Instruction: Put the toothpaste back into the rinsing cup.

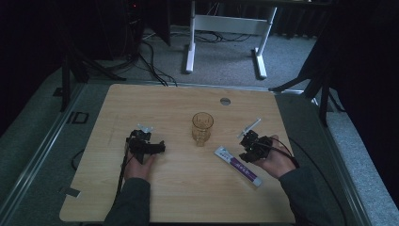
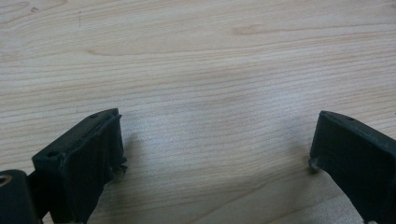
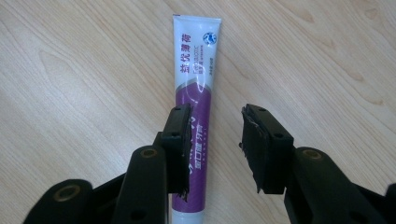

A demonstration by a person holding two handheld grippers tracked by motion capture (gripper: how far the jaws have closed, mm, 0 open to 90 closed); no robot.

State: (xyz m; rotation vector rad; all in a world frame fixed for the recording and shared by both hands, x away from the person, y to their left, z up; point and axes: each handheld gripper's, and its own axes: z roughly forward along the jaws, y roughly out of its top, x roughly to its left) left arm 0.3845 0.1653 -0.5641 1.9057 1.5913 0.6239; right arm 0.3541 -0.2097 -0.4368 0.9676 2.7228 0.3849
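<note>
my right gripper [image 3: 215, 140] hangs over the toothpaste tube [image 3: 196, 88] lying flat on the counter [image 3: 70, 93], jaws part open astride it, not gripping yet. left gripper [image 2: 215, 154] jaws wide, empty. amber glass [image 1: 202, 126] untouched; pickup not done.

Toothpaste tube [image 1: 238, 166] right of cup [image 1: 202, 127]

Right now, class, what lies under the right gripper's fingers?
The purple-and-white toothpaste tube lies flat on the wooden table under the open right gripper. Its left finger covers part of the tube's print.
</note>
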